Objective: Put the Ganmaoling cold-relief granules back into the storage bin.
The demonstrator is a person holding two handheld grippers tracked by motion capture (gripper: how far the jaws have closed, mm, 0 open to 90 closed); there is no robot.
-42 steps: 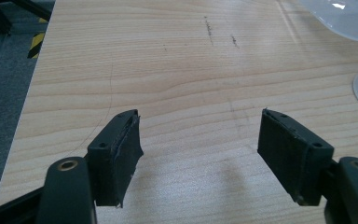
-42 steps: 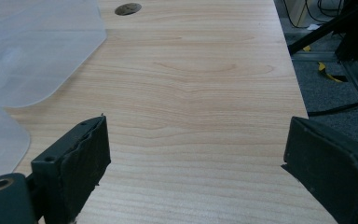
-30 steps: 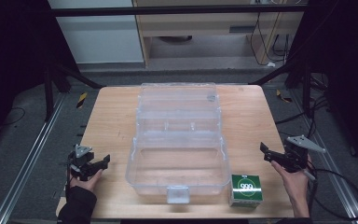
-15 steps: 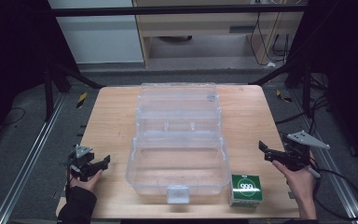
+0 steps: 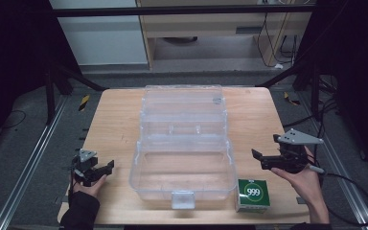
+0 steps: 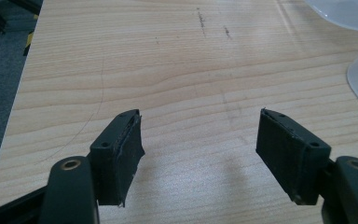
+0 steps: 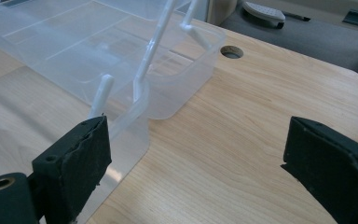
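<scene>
A clear plastic case (image 5: 184,143) lies open in the middle of the wooden table (image 5: 115,120), lid folded back. In front of its right corner sits a small green box marked 999 (image 5: 253,194). My left gripper (image 5: 106,167) rests open at the table's left front, its jaws over bare wood (image 6: 198,149). My right gripper (image 5: 260,159) hovers open to the right of the case and above the green box. Its jaws have just been closing a little, with nothing between them (image 7: 196,154). The case's right edge (image 7: 135,98) lies just past its left jaw.
A round hole (image 7: 232,52) is cut in the table beyond the case. Metal frame rails (image 5: 33,158) run along both sides of the table, and a dark floor with cables (image 5: 350,182) lies to the right.
My right gripper has risen and drifted slightly toward the case. The left gripper has stayed in place.
</scene>
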